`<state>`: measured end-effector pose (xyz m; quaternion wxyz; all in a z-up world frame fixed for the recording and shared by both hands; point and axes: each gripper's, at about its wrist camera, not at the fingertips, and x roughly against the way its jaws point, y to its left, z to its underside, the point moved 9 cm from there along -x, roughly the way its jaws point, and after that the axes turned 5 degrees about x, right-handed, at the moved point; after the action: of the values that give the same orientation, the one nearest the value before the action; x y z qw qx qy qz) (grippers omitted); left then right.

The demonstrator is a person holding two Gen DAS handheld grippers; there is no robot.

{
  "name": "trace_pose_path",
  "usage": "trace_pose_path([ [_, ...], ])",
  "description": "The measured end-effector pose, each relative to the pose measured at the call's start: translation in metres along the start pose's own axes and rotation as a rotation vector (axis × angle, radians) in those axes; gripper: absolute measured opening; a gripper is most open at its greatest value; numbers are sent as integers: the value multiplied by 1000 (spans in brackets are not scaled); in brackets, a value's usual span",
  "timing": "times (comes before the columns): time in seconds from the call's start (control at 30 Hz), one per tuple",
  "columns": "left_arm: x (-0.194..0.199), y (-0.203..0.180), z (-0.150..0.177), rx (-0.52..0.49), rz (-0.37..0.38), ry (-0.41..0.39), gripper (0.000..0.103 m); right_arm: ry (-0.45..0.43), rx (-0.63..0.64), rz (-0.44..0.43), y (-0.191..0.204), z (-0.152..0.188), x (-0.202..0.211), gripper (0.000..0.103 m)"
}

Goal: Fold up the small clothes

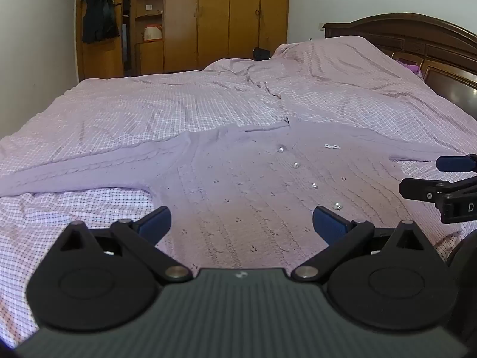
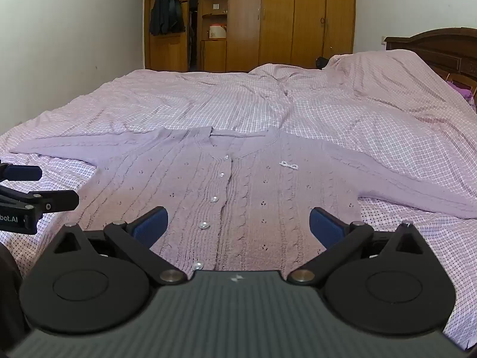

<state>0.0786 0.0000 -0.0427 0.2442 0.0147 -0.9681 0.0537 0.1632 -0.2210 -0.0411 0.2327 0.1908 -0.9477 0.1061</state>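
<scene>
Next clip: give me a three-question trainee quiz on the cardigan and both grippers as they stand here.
1. True or false: the cardigan lies spread flat on the bed cover, sleeves out to both sides.
2. The cardigan's front is: A) buttoned shut, B) wide open, C) face down.
3. What does the left gripper or the right gripper hold?

Key: 1 true. 2 A; the pearl buttons run down the closed front. 3 nothing; both stand open above the knit.

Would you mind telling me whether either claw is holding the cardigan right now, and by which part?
Nothing is held: the left claw and right claw are open above the cardigan.
</scene>
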Motion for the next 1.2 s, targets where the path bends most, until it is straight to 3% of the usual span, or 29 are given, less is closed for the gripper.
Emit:
trace_pose_path([
  [1.2, -5, -5, 1, -35, -16, 25, 103, 8, -6, -16, 0, 2, -2, 103],
])
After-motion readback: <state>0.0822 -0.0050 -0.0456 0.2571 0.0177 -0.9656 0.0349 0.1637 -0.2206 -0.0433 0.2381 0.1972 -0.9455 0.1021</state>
